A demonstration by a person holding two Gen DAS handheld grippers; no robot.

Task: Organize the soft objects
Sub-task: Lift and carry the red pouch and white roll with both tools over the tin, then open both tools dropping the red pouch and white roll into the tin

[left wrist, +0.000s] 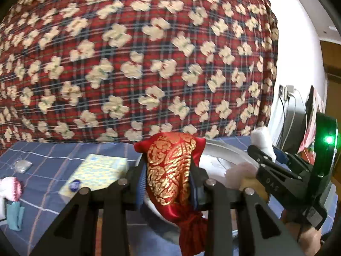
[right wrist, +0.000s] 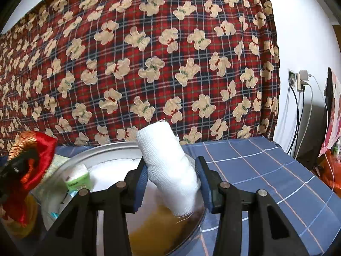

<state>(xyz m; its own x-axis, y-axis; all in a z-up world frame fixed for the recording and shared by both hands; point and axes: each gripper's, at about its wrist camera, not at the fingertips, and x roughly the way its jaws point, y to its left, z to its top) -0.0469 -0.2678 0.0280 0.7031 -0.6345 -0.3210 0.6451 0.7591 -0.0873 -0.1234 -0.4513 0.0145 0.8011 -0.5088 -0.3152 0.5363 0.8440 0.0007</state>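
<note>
Centre-bottom of the left wrist view: left gripper (left wrist: 169, 183) clamped on a red-and-gold brocade pouch (left wrist: 172, 168), blue pads squeezing its middle. Pouch long axis runs near vertical in frame, wide end up at mid-frame, gathered tasselled end hanging down toward the bottom edge, leaning slightly right; lower tip is lost behind the gripper frame. It sits over the near rim of a white round basin (left wrist: 226, 149), most of which is hidden by the pouch and both tools. Centre of the right wrist view: right gripper (right wrist: 171, 183) gripping a white gauze roll (right wrist: 168, 166), pads on its lower half. Roll axis is tilted, top end pointing up-left toward the plaid bear blanket (right wrist: 149, 64), bottom end down-right over the basin interior. Same roll shows only as a white stub at right in the left view, mostly blocked by the right tool. Inside the basin: a green-and-white tissue pack (right wrist: 78, 179) at lower left, blurred; a yellowish-brown thing at bottom centre is too smeared to identify. Lower left of the left view, on the blue checked sheet (left wrist: 53, 155): a yellow patterned pack (left wrist: 98, 170), a pink-white knit item (left wrist: 10, 186) cut by the frame edge, a teal cloth (left wrist: 15, 215).
</note>
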